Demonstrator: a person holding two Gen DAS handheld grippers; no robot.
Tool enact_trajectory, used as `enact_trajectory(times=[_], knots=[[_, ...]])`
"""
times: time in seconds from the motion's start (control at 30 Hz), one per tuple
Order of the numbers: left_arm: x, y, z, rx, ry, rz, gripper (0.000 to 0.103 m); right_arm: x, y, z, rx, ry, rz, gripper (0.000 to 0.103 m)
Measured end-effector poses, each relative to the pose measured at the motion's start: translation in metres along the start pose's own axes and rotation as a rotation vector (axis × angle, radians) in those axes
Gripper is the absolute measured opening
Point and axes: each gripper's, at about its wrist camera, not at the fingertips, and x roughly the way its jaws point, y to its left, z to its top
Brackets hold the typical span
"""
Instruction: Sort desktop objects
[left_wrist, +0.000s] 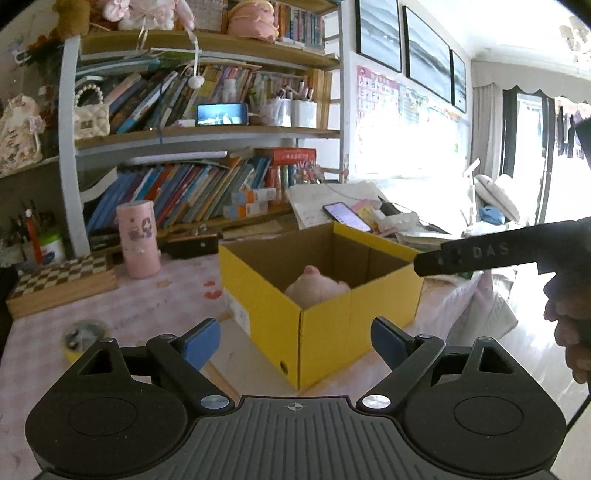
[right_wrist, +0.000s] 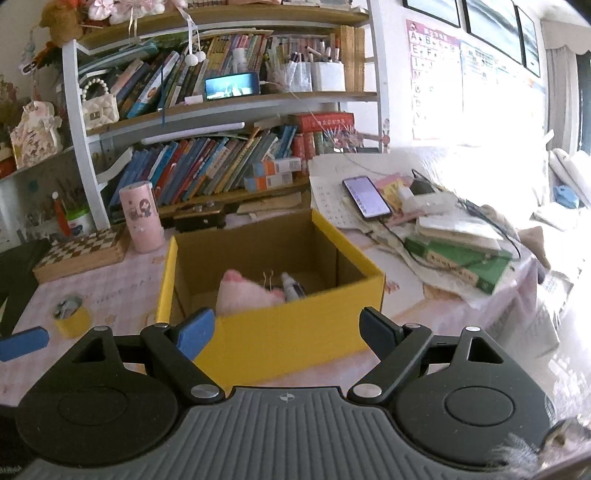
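Yellow box (right_wrist: 280, 332) sits before us on the desk (right_wrist: 122, 284).
Both tools, left (left_wrist: 295, 343) and right (right_wrist: 286, 332), hang released; a pink plush (right_wrist: 245, 291) lies inside.

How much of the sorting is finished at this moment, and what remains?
Done: the yellow box already holds a pink plush toy, a binder clip and a small bottle. In hand: nothing; left gripper and right gripper are open. Left: the yellow tape roll sits outside on the table.
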Motion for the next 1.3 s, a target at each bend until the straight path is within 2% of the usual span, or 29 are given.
enact_trajectory(times=[0.3,0.5,0.73,1.07,1.3], knots=[[-0.033,0.001,-0.020,0.025,0.026,0.036,0.091,-0.029,0.011,-0.044,0.048,0.042,0.017,0.084],[-0.046,0.007,-0.037,0.006,0.066,0.066,0.091,-0.041,0.025,-0.072,0.028,0.079,0.027,0.083],[-0.054,0.011,-0.053,-0.019,0.119,0.069,0.091,-0.053,0.043,-0.100,-0.008,0.118,0.053,0.075],[-0.063,0.023,-0.063,-0.022,0.134,0.106,0.091,-0.050,0.072,-0.114,-0.036,0.176,0.112,0.069],[-0.078,0.047,-0.074,-0.078,0.152,0.190,0.091,-0.035,0.101,-0.114,-0.085,0.223,0.196,0.068]])
